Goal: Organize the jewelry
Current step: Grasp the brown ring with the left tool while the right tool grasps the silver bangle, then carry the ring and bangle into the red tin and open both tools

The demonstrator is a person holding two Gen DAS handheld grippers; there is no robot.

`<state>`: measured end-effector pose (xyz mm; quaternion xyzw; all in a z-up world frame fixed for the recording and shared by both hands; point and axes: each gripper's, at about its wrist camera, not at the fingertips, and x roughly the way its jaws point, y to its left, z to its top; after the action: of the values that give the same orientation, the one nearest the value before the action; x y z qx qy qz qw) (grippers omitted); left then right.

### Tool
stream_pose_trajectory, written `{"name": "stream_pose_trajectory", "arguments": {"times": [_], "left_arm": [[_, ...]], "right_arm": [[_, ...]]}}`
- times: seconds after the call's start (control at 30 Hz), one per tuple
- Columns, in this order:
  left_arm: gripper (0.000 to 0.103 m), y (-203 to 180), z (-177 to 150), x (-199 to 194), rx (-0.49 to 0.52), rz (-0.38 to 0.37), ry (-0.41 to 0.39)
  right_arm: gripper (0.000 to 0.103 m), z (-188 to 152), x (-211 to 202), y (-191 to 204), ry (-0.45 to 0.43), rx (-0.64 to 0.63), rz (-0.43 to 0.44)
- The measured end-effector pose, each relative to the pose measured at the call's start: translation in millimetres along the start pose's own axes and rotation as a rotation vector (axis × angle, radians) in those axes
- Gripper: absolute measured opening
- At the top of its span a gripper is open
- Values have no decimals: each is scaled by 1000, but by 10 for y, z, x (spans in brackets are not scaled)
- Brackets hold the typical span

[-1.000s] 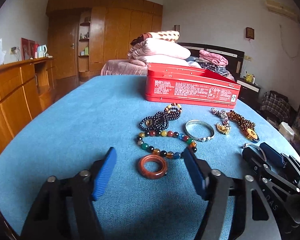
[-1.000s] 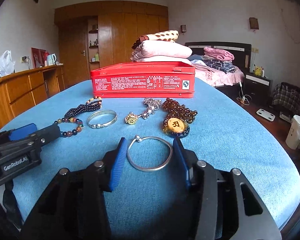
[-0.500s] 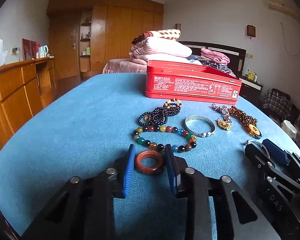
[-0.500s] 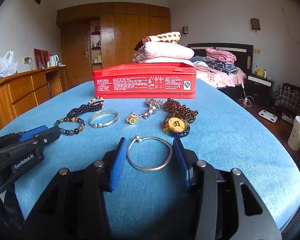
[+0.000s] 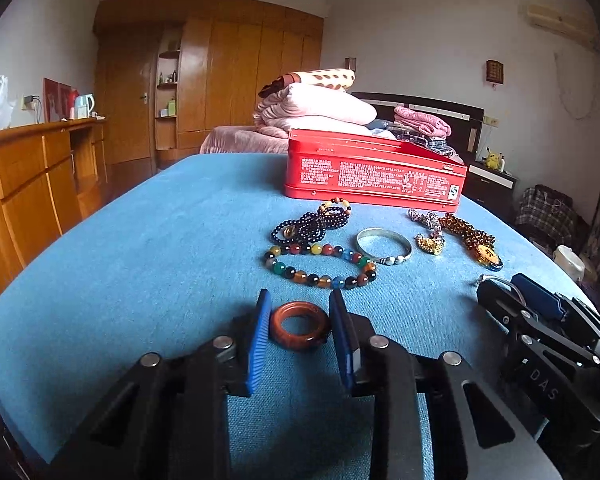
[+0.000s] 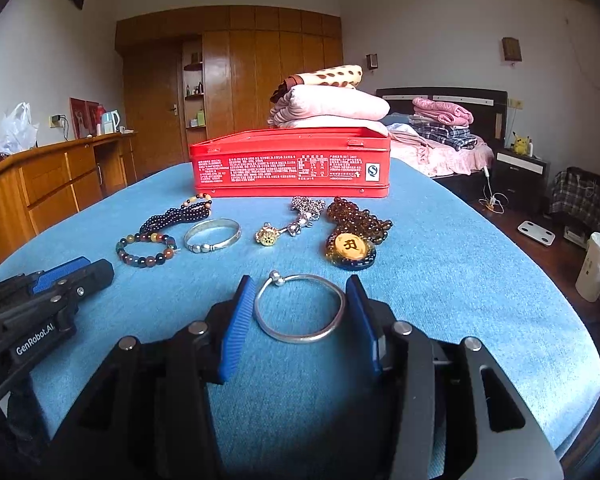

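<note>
My left gripper is shut on a reddish-brown ring, its blue pads touching both sides. My right gripper is shut on a thin silver bangle, pads at both sides. On the blue table lie a multicolour bead bracelet, dark beads, a wide silver bangle, a silver-gold charm and amber beads with a pendant. A red tin stands behind, lid down.
The blue table ends close behind both grippers. The right gripper shows at the right of the left wrist view. A wooden dresser stands left, a bed with folded bedding behind the tin.
My left gripper came forward around the reddish-brown ring and closed from wide open onto it. The right gripper stayed around the thin silver bangle.
</note>
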<state>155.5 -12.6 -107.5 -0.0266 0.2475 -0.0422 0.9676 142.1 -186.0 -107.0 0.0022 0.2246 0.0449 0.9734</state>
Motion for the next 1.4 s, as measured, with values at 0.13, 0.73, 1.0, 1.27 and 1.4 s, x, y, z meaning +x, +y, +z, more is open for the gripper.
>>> {"name": "stream_pose_trajectory", "arguments": {"times": [0.13,0.73,1.0,1.27,1.4], "left_arm": [[29,13,21,-20,-12,-6,-2],[29,-31,553,-20,-37,-38,-52],[29,-138,1198,202,-41,-78,-89],[29,-275,1677,820,-40,-57,-91],[29,-333,1824,1154,-34,-52,-69]], "right_arm": [[45,19,-48,-31,3,1,-14],[45,619,-193,-237,-65,27,17],[46,1276,88,-403,-107,29,42],[46,1690,726,-479,-81,33,66],[46,1779,1066,-501,-42,44,71]]}}
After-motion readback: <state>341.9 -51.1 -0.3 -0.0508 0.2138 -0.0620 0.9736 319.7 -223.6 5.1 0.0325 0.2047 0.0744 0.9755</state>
